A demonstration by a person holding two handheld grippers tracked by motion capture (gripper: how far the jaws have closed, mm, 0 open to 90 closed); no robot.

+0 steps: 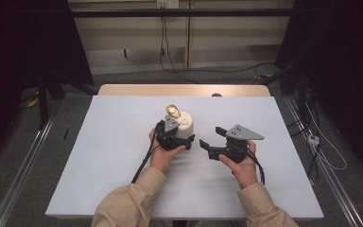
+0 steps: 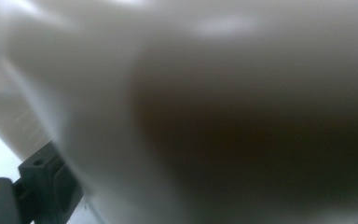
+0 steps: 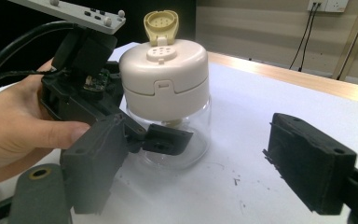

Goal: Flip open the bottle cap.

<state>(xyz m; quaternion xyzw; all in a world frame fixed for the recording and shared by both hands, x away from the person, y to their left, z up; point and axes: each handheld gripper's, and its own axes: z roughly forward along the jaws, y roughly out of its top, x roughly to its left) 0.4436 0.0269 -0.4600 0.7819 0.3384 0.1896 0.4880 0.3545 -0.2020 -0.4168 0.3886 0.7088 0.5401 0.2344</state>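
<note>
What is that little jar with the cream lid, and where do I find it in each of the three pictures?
High view: the shaker jar stands at the table's middle, against the left gripper.
Left gripper view: the jar is a pale blur pressed up close.
Right gripper view: the jar stands left of centre, its clear body between the left gripper's jaws.
Shared landmark: the flipped-up yellow cap.

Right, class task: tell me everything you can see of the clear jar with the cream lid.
The clear glass jar with the cream plastic lid stands upright on the white table cover. Its yellowish flip cap is hinged open, baring shaker holes. It looks nearly empty. The left gripper has its jaws around the glass body; whether they press on it I cannot tell.
</note>
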